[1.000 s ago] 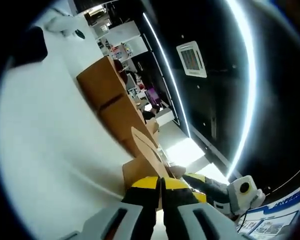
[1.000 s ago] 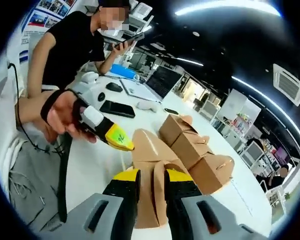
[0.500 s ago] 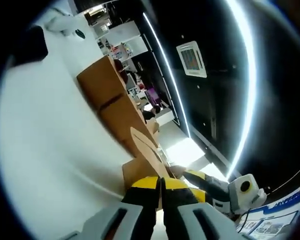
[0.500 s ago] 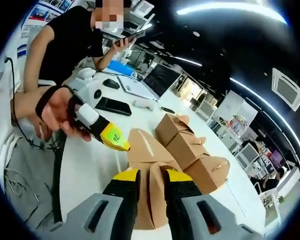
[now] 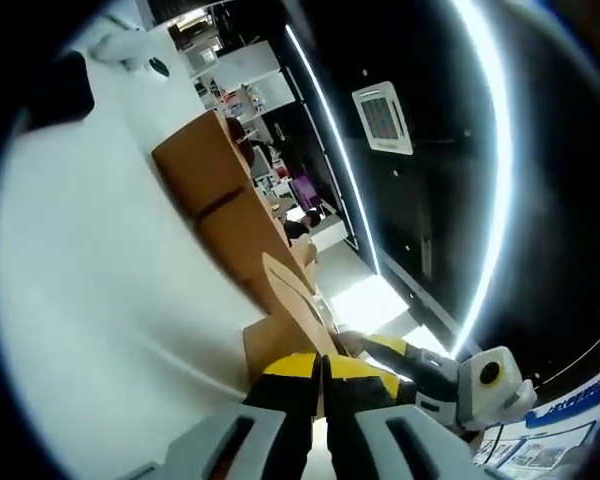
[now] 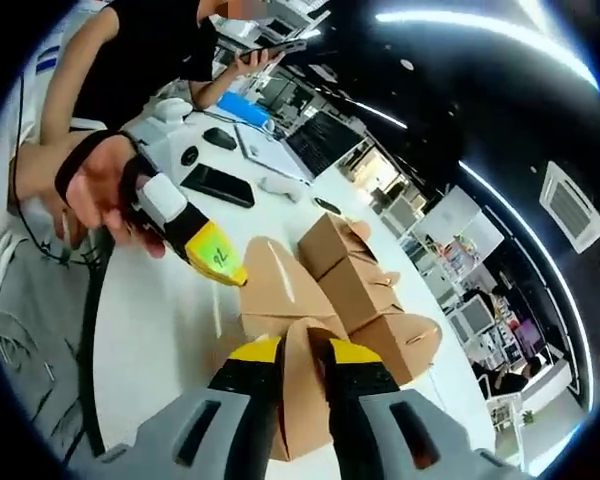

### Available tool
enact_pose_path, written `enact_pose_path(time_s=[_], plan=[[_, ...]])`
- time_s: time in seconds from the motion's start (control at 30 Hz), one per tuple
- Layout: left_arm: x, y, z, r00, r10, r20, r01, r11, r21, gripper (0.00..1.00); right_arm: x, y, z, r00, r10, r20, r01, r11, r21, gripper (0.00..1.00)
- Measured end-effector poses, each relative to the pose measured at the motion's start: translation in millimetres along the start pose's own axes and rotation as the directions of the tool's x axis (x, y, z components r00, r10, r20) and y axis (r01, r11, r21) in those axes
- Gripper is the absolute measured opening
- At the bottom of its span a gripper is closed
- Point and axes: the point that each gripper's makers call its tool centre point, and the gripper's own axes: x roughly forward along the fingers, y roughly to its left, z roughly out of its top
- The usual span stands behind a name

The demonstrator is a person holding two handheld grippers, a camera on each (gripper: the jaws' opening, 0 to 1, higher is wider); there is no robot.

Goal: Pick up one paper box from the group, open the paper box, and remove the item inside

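Note:
A brown paper box (image 6: 280, 300) is held between both grippers above the white table (image 6: 160, 330). My right gripper (image 6: 302, 352) is shut on one upright flap of it. My left gripper (image 6: 223, 262), held by a hand (image 6: 90, 190), comes in from the left and pinches the box's far flap. In the left gripper view, my left gripper (image 5: 320, 368) is shut on a thin pointed flap (image 5: 285, 290) of the same box (image 5: 270, 345), and my right gripper (image 5: 400, 362) shows at the right. The other boxes (image 6: 365, 290) lie in a row just behind.
Two more brown boxes (image 5: 220, 195) lie along the table (image 5: 90, 300). A black phone (image 6: 217, 185), a mouse (image 6: 278, 185) and a laptop (image 6: 275, 160) sit at the far end. A person in a black shirt (image 6: 160, 50) stands there holding a phone.
The right gripper view has swung and tilted a little, so the picture has shifted. Both grippers keep their hold on the box's flaps.

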Motion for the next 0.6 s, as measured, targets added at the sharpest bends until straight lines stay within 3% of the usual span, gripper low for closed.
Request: enact_pose_path(time_s=[0.3,0.6], plan=[[-0.5,1.1,1.7,1.000,-0.002,0.001,0.002,1.000,-0.001,0.04,2.0,7.8,1.2,1.000,0.014,-0.001,-0.014,1.000,0.011,0.05],[-1.4,1.2,1.1,1.000,-0.004,0.002,0.004,1.000,-0.009,0.04,1.7,9.9,2.5,1.000,0.013,0.006,-0.013,1.000,0.022,0.04]])
